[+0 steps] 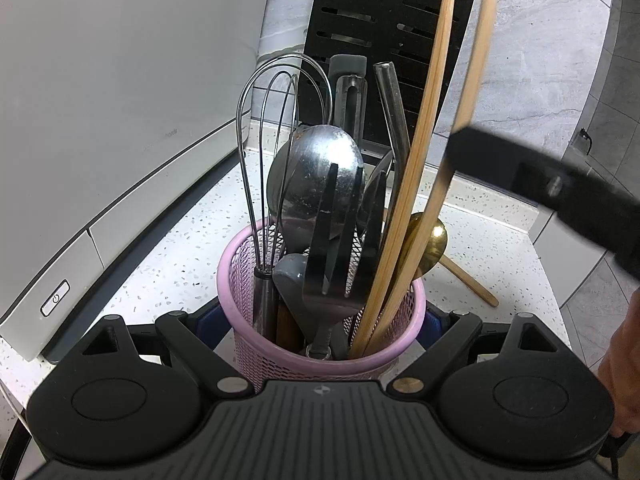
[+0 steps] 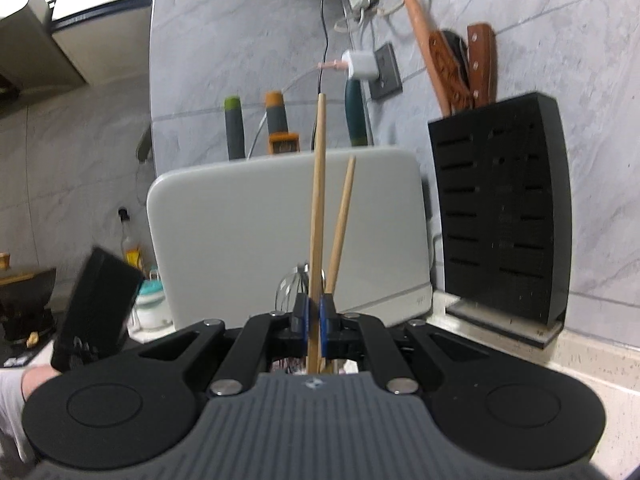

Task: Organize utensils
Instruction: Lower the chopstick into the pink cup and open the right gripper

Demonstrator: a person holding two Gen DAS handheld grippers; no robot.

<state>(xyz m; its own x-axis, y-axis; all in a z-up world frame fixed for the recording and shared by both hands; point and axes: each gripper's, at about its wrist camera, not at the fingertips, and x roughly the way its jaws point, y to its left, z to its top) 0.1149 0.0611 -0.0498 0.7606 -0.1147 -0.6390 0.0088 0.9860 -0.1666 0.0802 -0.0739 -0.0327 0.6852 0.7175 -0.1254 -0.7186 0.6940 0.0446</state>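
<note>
Right gripper (image 2: 315,322) clenched on the chopsticks (image 2: 319,216), blue pads nipping the pair partway along. Long axis near upright, thick ends fanning apart above the jaws, thin ends dropping below and out of sight in the right wrist view. Whisk (image 2: 294,286) wires peeking just behind the pads, so the cup must sit right under the claw.

Over to the left wrist view: pink mesh cup (image 1: 256,344) dead ahead, set between the left gripper's fingers (image 1: 202,322). Whether those pads actually press on the wall, hard to say; looks like a steadying hold, but cannot tell. Chopsticks already standing in the cup at its right side, tips down among the whisk, ladle (image 1: 316,178) and black spatula (image 1: 340,248). Right gripper a dark blur at upper right, crossing one stick.

So the key line: straight down. Sticks and cup share nearly the same vertical axis, right hand above, left hand at the cup's base. Probably only the letting go remains. Some risk of the sticks tipping toward the rim once freed. Gold spoon (image 1: 430,244) and a wooden handle (image 1: 472,286) lying on the counter (image 1: 180,240) behind the cup, likely next in the queue.
</note>
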